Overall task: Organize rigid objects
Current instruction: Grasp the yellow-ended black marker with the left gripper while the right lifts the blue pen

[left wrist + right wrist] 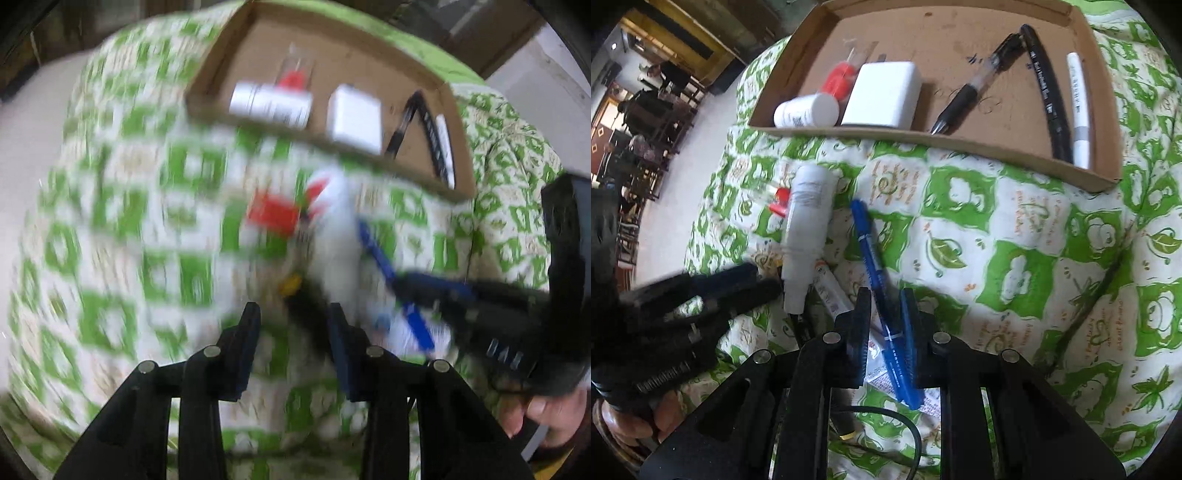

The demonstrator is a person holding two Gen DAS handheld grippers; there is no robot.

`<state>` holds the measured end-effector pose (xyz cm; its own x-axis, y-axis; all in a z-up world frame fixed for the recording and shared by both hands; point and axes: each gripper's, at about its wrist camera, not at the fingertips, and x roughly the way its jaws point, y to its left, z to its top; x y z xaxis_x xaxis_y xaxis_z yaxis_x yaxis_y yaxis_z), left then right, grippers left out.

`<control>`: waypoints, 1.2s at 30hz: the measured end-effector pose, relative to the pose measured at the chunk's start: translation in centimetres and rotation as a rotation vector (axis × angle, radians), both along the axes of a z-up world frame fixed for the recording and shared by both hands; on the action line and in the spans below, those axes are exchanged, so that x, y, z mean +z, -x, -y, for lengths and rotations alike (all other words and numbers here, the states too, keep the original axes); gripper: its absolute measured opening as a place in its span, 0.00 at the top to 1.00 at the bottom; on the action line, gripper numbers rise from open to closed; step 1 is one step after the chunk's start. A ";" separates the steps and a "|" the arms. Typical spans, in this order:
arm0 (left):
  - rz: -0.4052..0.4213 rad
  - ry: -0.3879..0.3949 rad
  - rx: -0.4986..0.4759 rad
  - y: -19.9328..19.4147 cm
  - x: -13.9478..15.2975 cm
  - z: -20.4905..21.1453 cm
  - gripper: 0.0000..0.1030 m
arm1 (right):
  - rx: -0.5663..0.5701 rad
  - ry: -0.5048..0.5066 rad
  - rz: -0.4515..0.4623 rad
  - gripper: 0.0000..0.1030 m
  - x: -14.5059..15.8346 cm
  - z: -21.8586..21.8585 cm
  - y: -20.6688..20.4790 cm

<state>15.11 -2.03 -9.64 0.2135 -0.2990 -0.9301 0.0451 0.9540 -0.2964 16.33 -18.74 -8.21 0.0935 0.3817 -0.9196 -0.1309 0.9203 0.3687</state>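
Presently, a blue pen (882, 295) is being held between the right tongs (885, 297), whose jaws are being kept nearly closed on its barrel, low down towards the cap end, while the rest of the pen is lying slanted on the green-and-white patterned bedspread (1052, 266). The left tongs (293, 314) are being carried partly open over the pile of loose items, and nothing can be seen gripped between them; that view is being smeared by motion, so contact cannot be told. Just beside the pen, a white tube (807, 225) is lying lengthwise, with a small red-capped vial (777, 201) touching its far side and a thin labelled stick (831, 291) beneath its near end. Beyond them, a shallow cardboard tray (997, 144) is being filled: a white bottle (805, 110), a white charger block (882, 94), a red-capped item (836, 79), a black pen (979, 83), a black marker (1047, 92) and a white marker (1078, 107) are already lying inside. The blue pen is being judged light, stiff and smooth, so it is likely to pivot or slip if pinched at one end; a hold nearer the middle of the barrel is being judged safer for the carry to the tray.
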 end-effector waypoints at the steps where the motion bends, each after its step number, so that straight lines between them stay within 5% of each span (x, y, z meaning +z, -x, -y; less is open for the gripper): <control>1: -0.018 0.013 0.004 0.5 -0.6 0.0 0.64 | 0.003 0.008 -0.001 0.81 -0.1 0.0 0.0; 22: 0.036 -0.043 -0.065 1.2 -2.7 8.4 0.50 | 0.037 0.086 0.000 0.78 -1.4 -2.0 0.1; 29: 0.074 0.020 0.002 2.5 -2.1 4.0 0.75 | 0.015 0.091 0.033 0.86 -0.9 -1.6 0.2; 36: 0.101 0.027 0.103 2.2 -1.8 1.4 0.75 | 0.004 0.086 0.033 0.86 -0.7 -1.5 0.3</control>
<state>12.89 -3.45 -11.40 0.3367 -0.2953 -0.8941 -0.0216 0.9469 -0.3209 16.01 -17.28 -8.90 0.1224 0.3024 -0.9453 -0.1456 0.9476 0.2843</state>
